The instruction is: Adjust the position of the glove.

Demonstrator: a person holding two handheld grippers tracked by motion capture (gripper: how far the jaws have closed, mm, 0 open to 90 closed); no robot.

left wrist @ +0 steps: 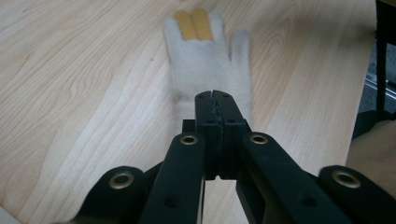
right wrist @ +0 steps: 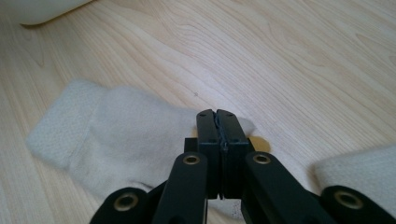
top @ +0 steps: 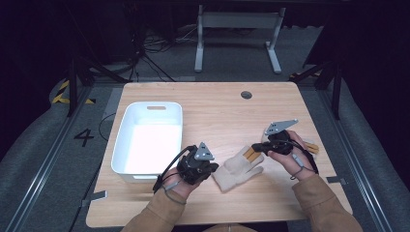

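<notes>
A cream knitted glove (top: pixel 236 170) with tan finger patches lies flat near the table's front edge, between my two grippers. My left gripper (top: pixel 214 167) is at the glove's cuff end. In the left gripper view its jaws (left wrist: pixel 215 94) are pressed together over the cuff of the glove (left wrist: pixel 203 56), with nothing visible between them. My right gripper (top: pixel 255 147) is at the finger end of the glove. In the right gripper view it (right wrist: pixel 218 113) is shut above the glove's fingers (right wrist: pixel 116 135). A second cream glove (top: pixel 312 146) (right wrist: pixel 357 172) lies under the right hand.
A white plastic bin (top: pixel 123 140) stands on the left part of the wooden table (top: pixel 217 111); its corner (right wrist: pixel 42 9) shows in the right gripper view. A round cable hole (top: pixel 246 94) sits near the far edge. A desk frame stands on the floor beyond.
</notes>
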